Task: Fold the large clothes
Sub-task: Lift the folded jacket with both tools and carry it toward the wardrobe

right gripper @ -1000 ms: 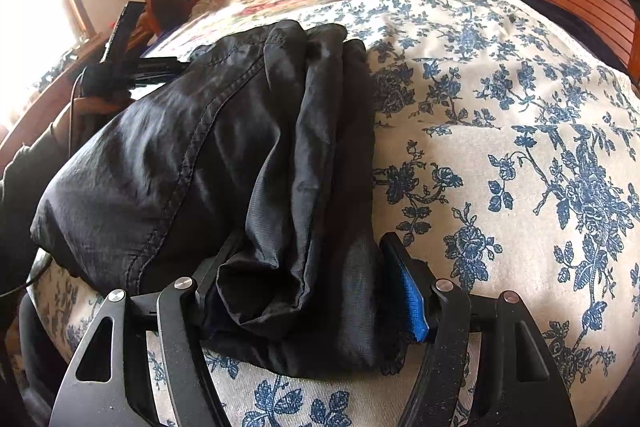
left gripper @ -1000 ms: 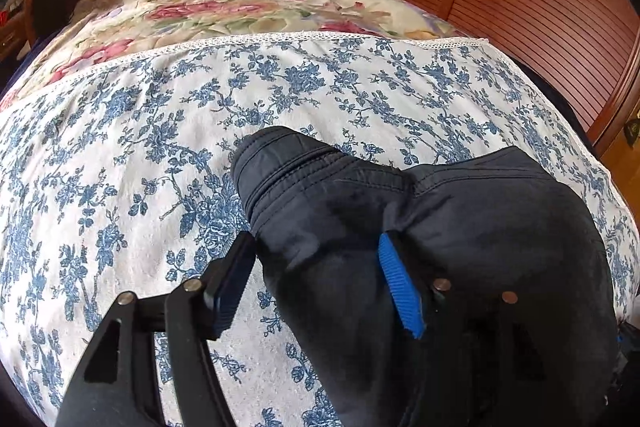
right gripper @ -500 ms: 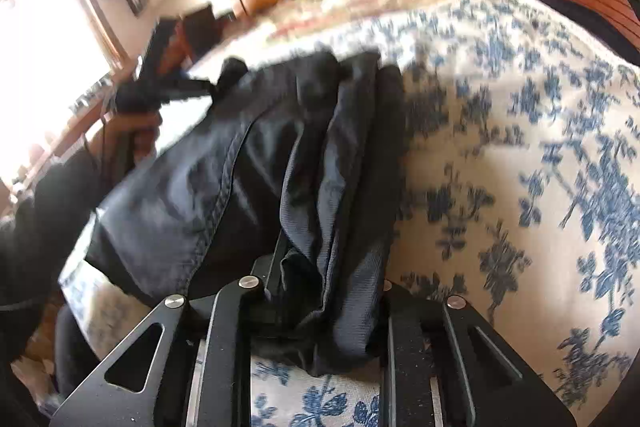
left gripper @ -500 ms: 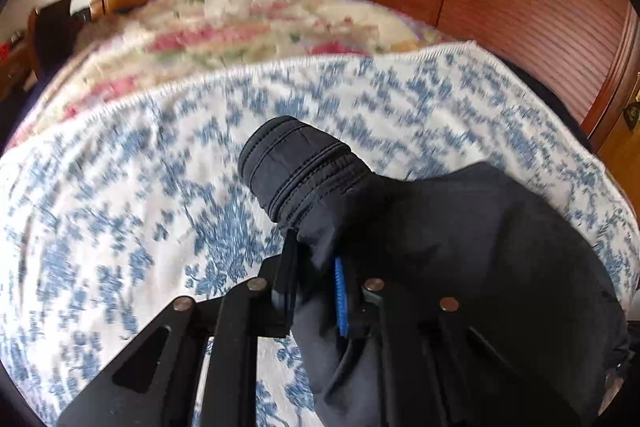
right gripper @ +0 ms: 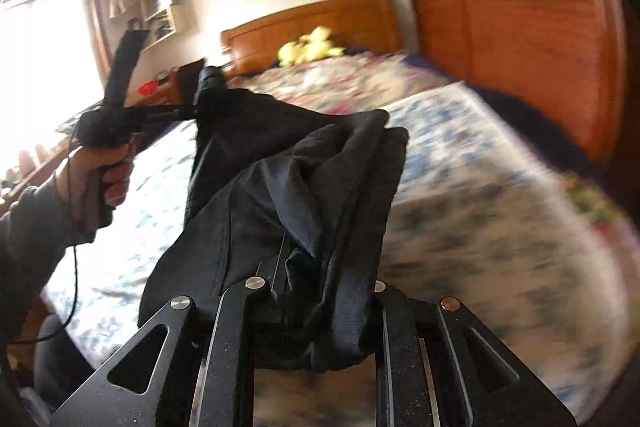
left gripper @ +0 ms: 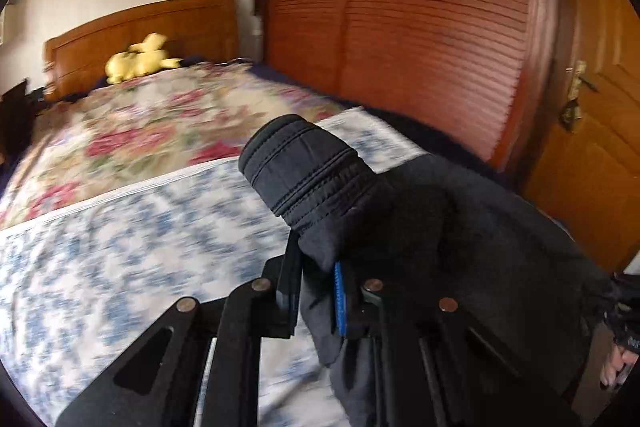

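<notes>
Trousers (right gripper: 304, 187), one dark pair, are hanging between two hand-held grippers, left (left gripper: 316, 291) and right (right gripper: 320, 291), each clenching cloth above one bed (left gripper: 120, 247).

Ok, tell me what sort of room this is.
A home bedroom: a bed with a wooden headboard and floral bedspread, a yellow plush toy at its head, and louvered wardrobe doors alongside.

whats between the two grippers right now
In the right wrist view, the black garment spans the stretch from the right gripper up to the left gripper, hanging in folds above the blue floral bedspread.
</notes>
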{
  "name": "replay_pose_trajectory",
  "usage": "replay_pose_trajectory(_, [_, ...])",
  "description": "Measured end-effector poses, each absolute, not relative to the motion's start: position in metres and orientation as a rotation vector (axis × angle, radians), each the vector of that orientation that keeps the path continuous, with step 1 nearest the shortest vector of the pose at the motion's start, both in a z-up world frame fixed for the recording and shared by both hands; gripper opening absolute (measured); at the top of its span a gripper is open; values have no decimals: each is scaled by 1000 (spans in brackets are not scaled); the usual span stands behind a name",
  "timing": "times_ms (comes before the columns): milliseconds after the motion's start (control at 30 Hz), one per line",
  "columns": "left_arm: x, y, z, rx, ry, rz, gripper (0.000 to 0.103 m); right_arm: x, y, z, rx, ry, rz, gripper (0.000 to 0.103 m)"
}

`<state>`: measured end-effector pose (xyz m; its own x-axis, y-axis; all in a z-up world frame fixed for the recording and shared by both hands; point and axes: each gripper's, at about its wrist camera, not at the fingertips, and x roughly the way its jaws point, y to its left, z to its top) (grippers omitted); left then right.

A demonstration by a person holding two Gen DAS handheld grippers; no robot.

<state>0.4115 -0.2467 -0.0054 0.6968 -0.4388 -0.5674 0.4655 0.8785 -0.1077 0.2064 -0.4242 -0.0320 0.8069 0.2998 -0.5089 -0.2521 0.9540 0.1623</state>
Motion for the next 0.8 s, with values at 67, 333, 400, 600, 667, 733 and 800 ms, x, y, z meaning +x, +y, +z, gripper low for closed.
replay_pose_trajectory(67, [409,-280,-3,58,612,-550,11,199,-457,-21,63,547,234,15])
replay_pose_trajectory(333, [409,-418,4,81,609,-718,11,169,-572,15,-15,545,-24,15])
replay_pose_trajectory(400, [408,-436,0,96,626,-737,11,162,-593,17,-14,553,-72,15])
replay_pose_trajectory(600, [400,-468,-14,185,648,-762,14,141,-639,-2,36,600,-185,16])
replay_pose_trajectory(667, [396,-471,-17,236,645,-743,15,140,-648,-14,45,628,-212,18])
replay_pose_trajectory(733, [392,-467,-17,271,634,-725,16,141,-644,-23,-19,645,-234,24])
replay_pose_trajectory(800, [386,-463,-15,284,616,-724,17,143,-644,-29,-20,655,-263,32])
